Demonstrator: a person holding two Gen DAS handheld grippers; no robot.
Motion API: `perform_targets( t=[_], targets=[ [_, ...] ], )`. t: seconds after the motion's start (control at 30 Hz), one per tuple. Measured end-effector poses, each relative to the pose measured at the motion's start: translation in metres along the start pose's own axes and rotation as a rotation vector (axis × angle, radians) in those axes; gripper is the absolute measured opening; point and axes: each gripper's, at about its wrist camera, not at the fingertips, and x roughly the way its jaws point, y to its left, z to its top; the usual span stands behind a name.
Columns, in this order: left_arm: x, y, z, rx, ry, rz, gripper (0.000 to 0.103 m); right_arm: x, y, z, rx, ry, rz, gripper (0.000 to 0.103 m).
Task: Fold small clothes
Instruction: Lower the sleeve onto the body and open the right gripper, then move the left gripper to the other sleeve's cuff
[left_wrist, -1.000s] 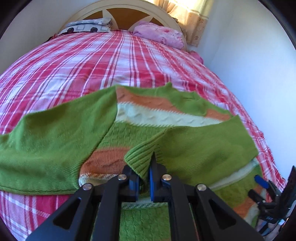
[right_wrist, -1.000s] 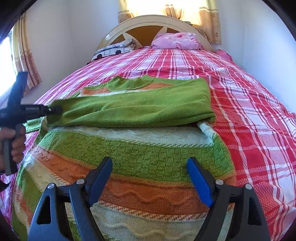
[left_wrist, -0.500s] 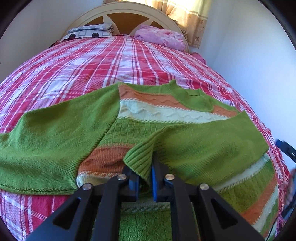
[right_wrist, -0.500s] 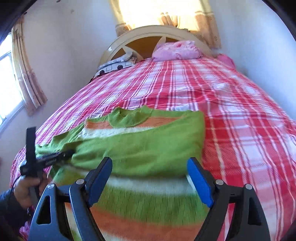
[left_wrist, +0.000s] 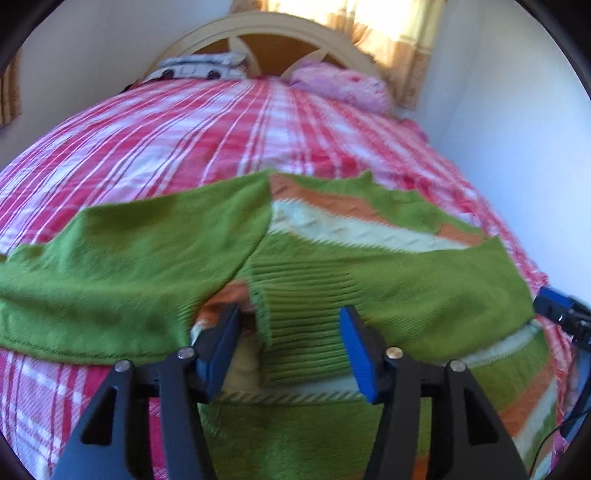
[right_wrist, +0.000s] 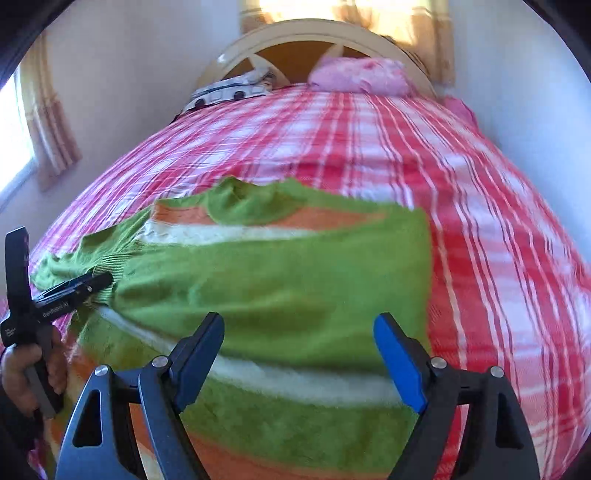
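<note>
A small striped sweater (left_wrist: 332, 236) in green, orange and cream lies flat on the bed, also in the right wrist view (right_wrist: 280, 280). Its right sleeve (left_wrist: 424, 291) is folded across the chest, the ribbed cuff (left_wrist: 299, 325) lying between the fingers of my left gripper (left_wrist: 288, 343), which is open. The left sleeve (left_wrist: 129, 266) spreads out to the left. My right gripper (right_wrist: 299, 354) is open and empty above the sweater's lower body. The left gripper also shows in the right wrist view (right_wrist: 92, 282) at the cuff.
The bed has a red and white plaid cover (right_wrist: 424, 155). A pink pillow (right_wrist: 360, 75) and a patterned pillow (right_wrist: 232, 88) lie by the cream headboard (left_wrist: 266, 33). White walls close in on the right (left_wrist: 517, 129). A curtained window (right_wrist: 40, 122) is on the left.
My left gripper has opened and let go of the right sleeve's cuff, which now lies on the sweater. My right gripper has lifted and pulled back from the sweater, staying open.
</note>
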Motion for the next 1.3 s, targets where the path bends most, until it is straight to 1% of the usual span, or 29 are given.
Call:
perform_targets(
  t=[0.03, 0.07, 0.1, 0.13, 0.27, 0.37, 0.47, 0.5, 0.53, 0.6, 0.67, 0.77, 0.8, 0.83, 0.87, 0.93, 1.0, 1.03, 1.07, 1.1, 1.13, 1.17, 1.27, 1.3],
  targets=[
    [0.0, 0.0, 0.0, 0.001, -0.001, -0.001, 0.058, 0.011, 0.004, 0.002, -0.007, 0.03, -0.011, 0.084],
    [-0.001, 0.0, -0.001, 0.005, 0.0, 0.002, 0.058, 0.024, 0.007, 0.0, -0.013, 0.082, -0.02, 0.084],
    [-0.002, 0.001, -0.001, 0.008, 0.005, 0.007, 0.058, 0.041, 0.009, -0.006, -0.022, 0.16, -0.05, 0.084],
    [-0.003, 0.002, -0.003, 0.01, 0.006, 0.003, 0.058, 0.046, 0.009, -0.011, -0.019, 0.172, -0.059, 0.084],
    [-0.014, 0.01, -0.013, -0.002, -0.015, -0.051, 0.058, 0.031, 0.014, -0.009, 0.009, 0.131, -0.071, 0.084],
    [-0.021, 0.016, -0.016, -0.027, -0.043, -0.088, 0.059, 0.021, 0.038, 0.005, -0.022, 0.082, -0.023, 0.084],
    [-0.033, 0.02, -0.019, -0.055, -0.074, -0.077, 0.07, 0.024, 0.071, 0.012, -0.081, 0.052, 0.009, 0.084],
    [-0.036, 0.022, -0.021, -0.065, -0.077, -0.066, 0.074, 0.032, 0.082, 0.014, -0.098, 0.063, 0.022, 0.084],
    [-0.039, 0.024, -0.024, -0.072, -0.077, -0.054, 0.075, 0.039, 0.091, 0.014, -0.108, 0.073, 0.038, 0.084],
    [-0.044, 0.03, -0.029, -0.081, -0.063, -0.034, 0.075, 0.052, 0.102, 0.009, -0.122, 0.069, 0.041, 0.084],
    [-0.05, 0.038, -0.034, -0.087, -0.052, -0.021, 0.075, 0.065, 0.107, -0.001, -0.117, 0.113, 0.044, 0.084],
    [-0.065, 0.052, -0.038, -0.09, -0.059, 0.016, 0.075, 0.055, 0.115, -0.002, -0.14, 0.106, 0.036, 0.084],
    [-0.069, 0.057, -0.038, -0.084, -0.068, 0.036, 0.076, 0.047, 0.117, 0.001, -0.131, 0.081, 0.038, 0.084],
    [-0.071, 0.06, -0.037, -0.074, -0.074, 0.062, 0.079, 0.038, 0.12, 0.005, -0.121, 0.039, 0.053, 0.084],
    [-0.073, 0.063, -0.036, -0.062, -0.074, 0.098, 0.081, 0.035, 0.123, 0.008, -0.12, 0.018, 0.067, 0.084],
    [-0.075, 0.068, -0.035, -0.041, -0.076, 0.156, 0.082, 0.033, 0.142, 0.01, -0.154, -0.003, 0.124, 0.084],
    [-0.077, 0.075, -0.033, -0.04, -0.073, 0.191, 0.082, 0.043, 0.159, 0.007, -0.191, 0.026, 0.152, 0.084],
    [-0.077, 0.078, -0.033, -0.046, -0.071, 0.194, 0.082, 0.051, 0.164, 0.003, -0.194, 0.062, 0.191, 0.084],
    [-0.077, 0.082, -0.033, -0.052, -0.068, 0.197, 0.082, 0.063, 0.17, -0.003, -0.184, 0.118, 0.256, 0.085],
    [-0.078, 0.085, -0.034, -0.053, -0.063, 0.206, 0.082, 0.066, 0.178, -0.009, -0.219, 0.111, 0.234, 0.09],
    [-0.077, 0.087, -0.034, -0.05, -0.057, 0.215, 0.082, 0.065, 0.186, -0.013, -0.26, 0.102, 0.201, 0.09],
    [-0.076, 0.088, -0.034, -0.043, -0.052, 0.223, 0.082, 0.063, 0.193, -0.016, -0.292, 0.101, 0.187, 0.09],
    [-0.072, 0.091, -0.036, -0.014, -0.029, 0.247, 0.082, 0.054, 0.206, -0.024, -0.345, 0.093, 0.241, 0.09],
    [-0.072, 0.091, -0.037, -0.008, -0.022, 0.249, 0.082, 0.052, 0.208, -0.028, -0.361, 0.09, 0.242, 0.09]
  ],
)
